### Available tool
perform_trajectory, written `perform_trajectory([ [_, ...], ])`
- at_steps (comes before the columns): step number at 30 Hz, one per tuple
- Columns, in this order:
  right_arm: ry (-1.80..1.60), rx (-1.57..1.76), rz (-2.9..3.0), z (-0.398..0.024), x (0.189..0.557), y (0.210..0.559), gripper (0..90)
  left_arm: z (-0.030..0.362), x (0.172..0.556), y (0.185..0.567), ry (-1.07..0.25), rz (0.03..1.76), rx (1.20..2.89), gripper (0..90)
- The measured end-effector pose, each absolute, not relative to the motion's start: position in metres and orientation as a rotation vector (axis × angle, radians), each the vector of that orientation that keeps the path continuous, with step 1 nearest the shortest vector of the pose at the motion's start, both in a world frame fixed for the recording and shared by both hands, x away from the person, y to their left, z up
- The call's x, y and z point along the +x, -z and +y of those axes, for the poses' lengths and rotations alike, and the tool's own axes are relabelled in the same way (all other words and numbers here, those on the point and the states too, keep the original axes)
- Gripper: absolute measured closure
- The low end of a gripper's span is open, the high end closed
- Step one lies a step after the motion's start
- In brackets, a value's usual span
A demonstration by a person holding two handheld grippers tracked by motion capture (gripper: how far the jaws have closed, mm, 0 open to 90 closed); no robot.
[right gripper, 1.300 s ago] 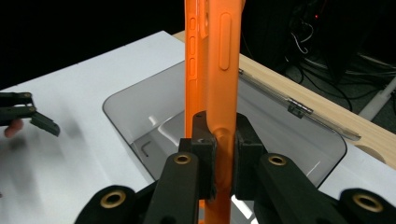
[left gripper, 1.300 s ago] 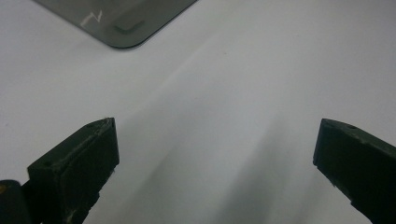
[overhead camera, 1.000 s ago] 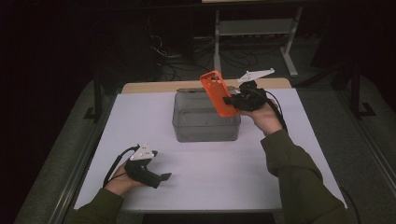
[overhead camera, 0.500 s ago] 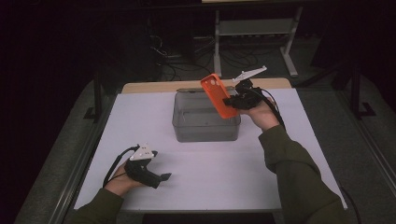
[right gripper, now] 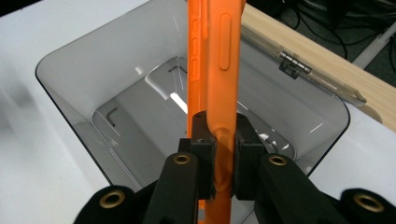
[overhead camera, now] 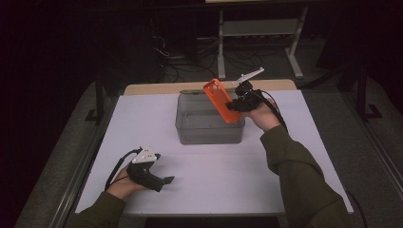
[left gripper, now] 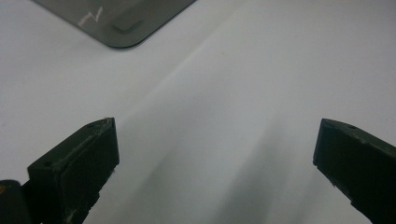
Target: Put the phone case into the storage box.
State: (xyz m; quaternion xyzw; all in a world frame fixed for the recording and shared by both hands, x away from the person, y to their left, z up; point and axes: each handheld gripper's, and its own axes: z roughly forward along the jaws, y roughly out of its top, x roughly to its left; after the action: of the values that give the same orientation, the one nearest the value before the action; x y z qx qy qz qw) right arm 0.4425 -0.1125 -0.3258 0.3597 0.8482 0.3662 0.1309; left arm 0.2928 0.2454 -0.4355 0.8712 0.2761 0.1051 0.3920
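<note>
An orange phone case (overhead camera: 221, 100) hangs tilted over the right part of a clear grey plastic bin (overhead camera: 204, 130) at the table's middle back. My right gripper (overhead camera: 234, 105) is shut on the case's lower edge. In the right gripper view the case (right gripper: 216, 60) stands edge-on between the pads (right gripper: 201, 140), with the empty bin (right gripper: 116, 98) below it. My left gripper (overhead camera: 164, 181) rests on the white table near the front left, open, with nothing between its fingers (left gripper: 79, 158). A corner of the bin (left gripper: 121, 23) lies ahead of it.
The white table top (overhead camera: 237, 175) spreads around the bin. A wooden strip (overhead camera: 157, 88) runs along the back edge, with a small metal hinge (right gripper: 294, 63) by the bin's open lid. Beyond the table stand a metal rack (overhead camera: 259, 28) and cables on the dark floor.
My right gripper has carried the orange case a little to the left and down, over the bin's right side. The left gripper has stayed where it was.
</note>
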Motion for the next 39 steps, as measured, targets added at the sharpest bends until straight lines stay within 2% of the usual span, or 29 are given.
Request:
perform_trajectory([
  [39,-0.753,1.123,2.648,-0.091,0.465,0.342,80.2,0.245,0.293,0.436,-0.264,0.703,2.212,0.0],
])
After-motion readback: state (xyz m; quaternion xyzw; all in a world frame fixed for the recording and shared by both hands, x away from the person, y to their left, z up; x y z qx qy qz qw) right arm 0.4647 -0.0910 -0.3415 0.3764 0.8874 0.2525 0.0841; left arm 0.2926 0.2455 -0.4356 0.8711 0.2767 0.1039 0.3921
